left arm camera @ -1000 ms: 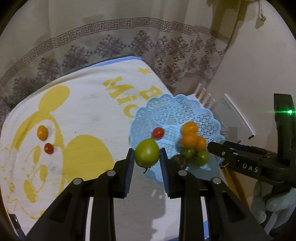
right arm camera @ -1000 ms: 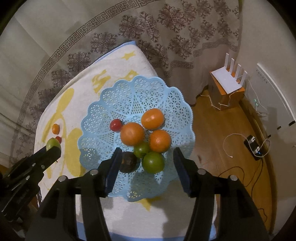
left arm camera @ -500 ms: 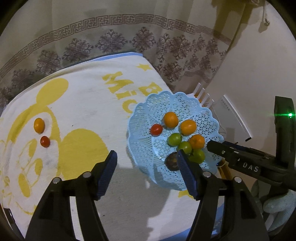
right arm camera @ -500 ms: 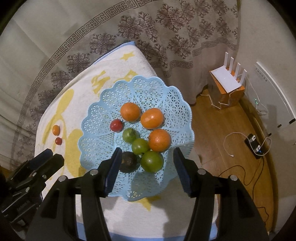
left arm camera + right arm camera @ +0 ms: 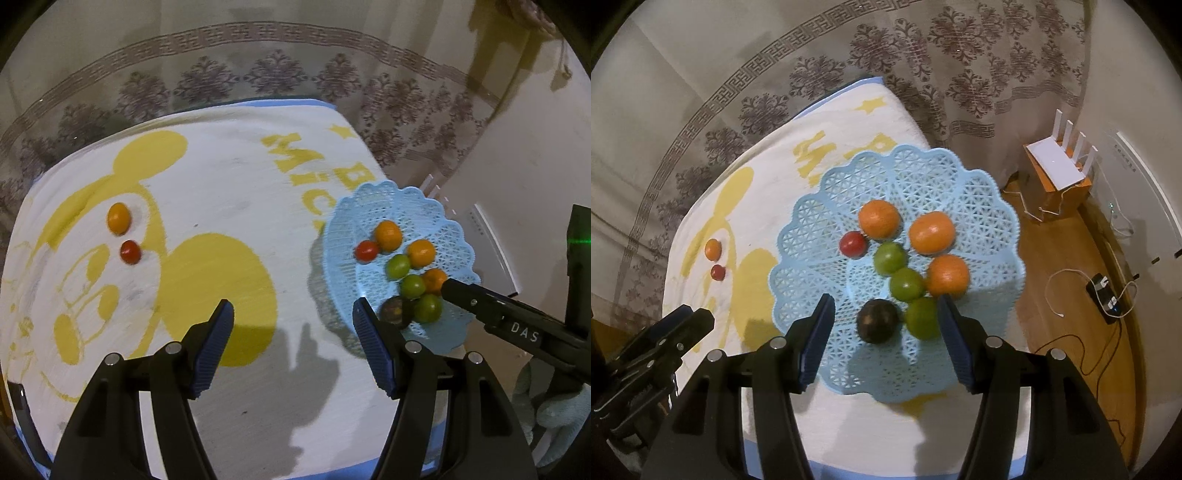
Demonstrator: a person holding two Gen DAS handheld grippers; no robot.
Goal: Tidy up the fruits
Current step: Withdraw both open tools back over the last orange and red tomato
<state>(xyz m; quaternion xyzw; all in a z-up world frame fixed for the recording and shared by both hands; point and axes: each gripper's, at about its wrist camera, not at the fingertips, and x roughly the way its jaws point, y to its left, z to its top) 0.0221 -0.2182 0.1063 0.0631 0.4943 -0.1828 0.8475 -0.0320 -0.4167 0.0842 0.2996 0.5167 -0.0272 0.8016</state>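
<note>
Patterned curtains hang behind a counter [image 5: 229,387] draped in a white towel [image 5: 229,177] printed with a yellow cartoon mouse and partly readable yellow letters, "MIC" among them. On the towel's left part lie a small orange fruit [image 5: 119,218] and, just beside it, a small red tomato [image 5: 130,252], both well apart from the basket. The left gripper [image 5: 291,317] angles steeply down over bare towel beside the basket; its jaws have just been opening and stand spread with nothing between them. To the right sits a light blue lattice basket [image 5: 820,236] with a scalloped rim. It holds three orange fruits [image 5: 879,218], a red tomato [image 5: 853,243], three green tomatoes [image 5: 889,257] in a touching line, and a dark round fruit [image 5: 877,320] beside the nearest green one. The right gripper [image 5: 884,310] also tilts steeply down, hovering over the basket's near half; its jaws are spread, framing the dark fruit and the nearest green tomato from above, and whether the pads touch either I cannot tell. In the left wrist view the right gripper's side carries the white letters "DAS", and a hand in a pale glove [image 5: 554,410] shows below it. On the wooden floor at far right stand a white router [image 5: 1058,166] on an orange box and a power strip [image 5: 1106,297] with cables.
</note>
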